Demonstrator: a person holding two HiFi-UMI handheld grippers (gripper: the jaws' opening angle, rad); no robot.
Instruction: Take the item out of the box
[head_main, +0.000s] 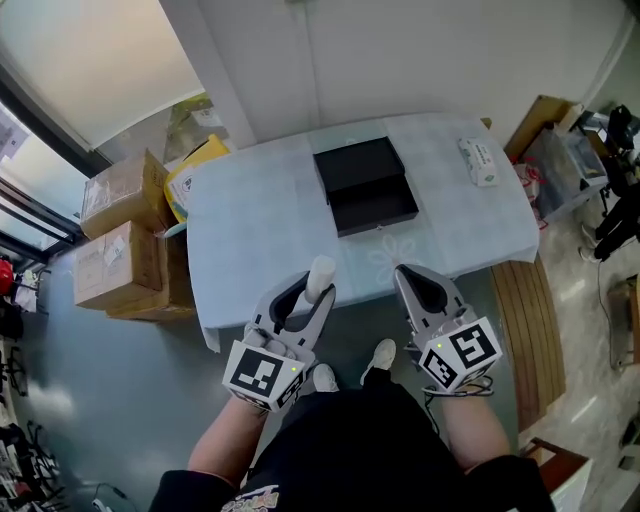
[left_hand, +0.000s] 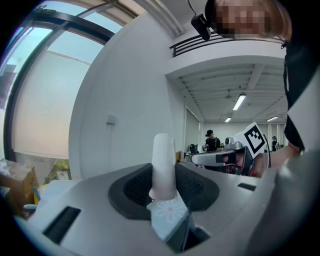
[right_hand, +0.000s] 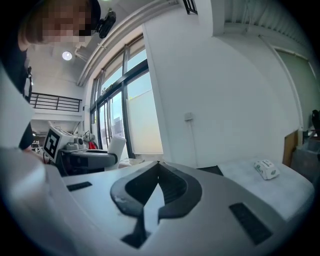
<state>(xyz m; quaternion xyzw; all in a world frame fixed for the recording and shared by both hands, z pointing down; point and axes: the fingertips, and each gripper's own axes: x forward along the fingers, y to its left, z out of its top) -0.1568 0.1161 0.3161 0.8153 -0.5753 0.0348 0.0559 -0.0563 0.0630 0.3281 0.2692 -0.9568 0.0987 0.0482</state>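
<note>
One smooth white cylinder (left_hand: 163, 160) with a rounded top and a slightly wider foot stands between the jaws of the left claw (head_main: 313, 290), whose dark ribbed pads are clamped on its sides. Its long axis is upright, set across the line of the jaws, with the rounded end up.

It is out of the black rectangular box (head_main: 372, 210) and is held by the near edge of the worktop (head_main: 250, 230), which is covered in a pale blue cloth with faint flowers. The box lies open in the far middle of the worktop, well apart from the cylinder.

The right claw (head_main: 403, 272) hangs just right of the left one, jaws together at the tips with nothing between them.

A white packet (head_main: 478, 162) lies at the far right of the worktop. Brown cardboard cartons (head_main: 115, 260) are stacked on the floor to the left.
</note>
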